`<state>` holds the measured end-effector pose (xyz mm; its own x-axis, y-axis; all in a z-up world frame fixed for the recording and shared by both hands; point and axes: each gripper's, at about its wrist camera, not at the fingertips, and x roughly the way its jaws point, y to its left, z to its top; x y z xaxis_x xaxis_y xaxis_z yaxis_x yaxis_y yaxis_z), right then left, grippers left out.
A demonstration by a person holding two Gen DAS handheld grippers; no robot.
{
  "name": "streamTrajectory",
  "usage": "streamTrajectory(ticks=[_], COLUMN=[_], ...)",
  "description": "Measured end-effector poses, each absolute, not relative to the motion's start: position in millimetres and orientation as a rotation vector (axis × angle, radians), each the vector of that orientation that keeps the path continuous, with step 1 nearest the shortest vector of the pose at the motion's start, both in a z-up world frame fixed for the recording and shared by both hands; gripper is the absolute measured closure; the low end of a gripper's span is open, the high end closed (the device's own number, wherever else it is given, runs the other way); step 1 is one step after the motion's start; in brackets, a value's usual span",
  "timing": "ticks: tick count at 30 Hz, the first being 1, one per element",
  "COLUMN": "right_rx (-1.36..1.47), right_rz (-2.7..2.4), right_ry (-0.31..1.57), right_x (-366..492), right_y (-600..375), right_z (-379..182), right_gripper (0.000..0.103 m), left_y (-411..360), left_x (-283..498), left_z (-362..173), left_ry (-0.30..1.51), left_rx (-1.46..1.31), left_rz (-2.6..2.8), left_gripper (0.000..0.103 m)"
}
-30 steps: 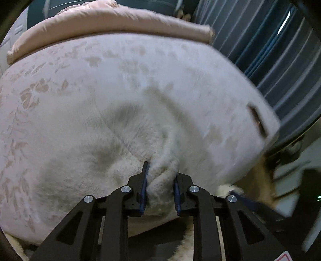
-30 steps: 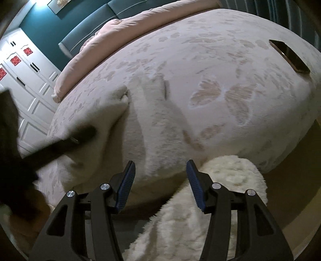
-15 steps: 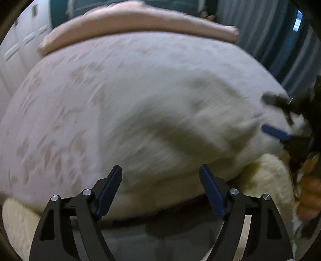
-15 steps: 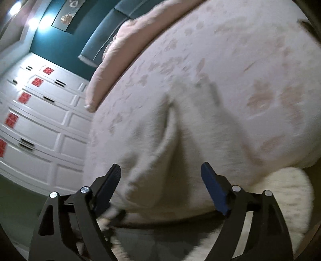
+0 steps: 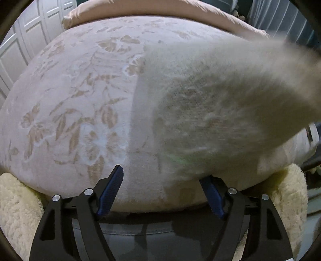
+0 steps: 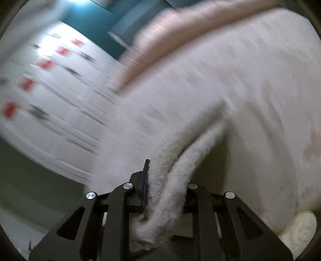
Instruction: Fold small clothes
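Note:
A cream fuzzy garment (image 5: 220, 96) lies on the flowered pink bedspread (image 5: 80, 100), its right part lifted off the bed and blurred. My left gripper (image 5: 162, 192) hangs over the bed's near edge. Its jaws are wide and closing slightly, with only bedspread between them, and the garment's lower edge drapes over the right fingertip (image 5: 208, 186). In the right wrist view my right gripper (image 6: 166, 180) is closing and pinches a bunched fold of the garment (image 6: 180, 152), which trails away over the bedspread (image 6: 260, 80). The cloth hides its right finger.
A pink duvet roll (image 5: 140, 10) lies across the far end of the bed. A fluffy cream rug (image 5: 16, 204) shows below the bed's near edge on both sides. White wardrobe doors (image 6: 50, 80) stand to the left. Dark curtains are at the far right.
My left gripper let go of the garment, opened wide and slid left along the bed's edge. My right gripper closed on a fold of the garment and rose with it.

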<state>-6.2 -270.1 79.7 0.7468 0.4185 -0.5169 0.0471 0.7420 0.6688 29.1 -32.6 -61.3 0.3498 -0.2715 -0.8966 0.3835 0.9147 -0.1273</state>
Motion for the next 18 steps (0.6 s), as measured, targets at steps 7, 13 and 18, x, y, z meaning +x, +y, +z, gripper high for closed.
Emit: streamTrajectory(ticks=[7, 13, 18], right_rx=[0.734, 0.925, 0.799], right_rz=[-0.009, -0.073, -0.102], right_ry=[0.826, 0.898, 0.896], right_x=[-24, -39, -13], right_y=[-333, -354, -325], right_z=[17, -40, 9], right_gripper=[0.084, 0.081, 0.082], left_y=[-40, -26, 7], left_x=[32, 24, 19], left_z=[-57, -47, -22], left_ry=[1.142, 1.160, 1.096], left_rx=[0.092, 0.051, 0.008], left_rz=[-0.442, -0.481, -0.445], left_gripper=[0.029, 0.029, 0.029])
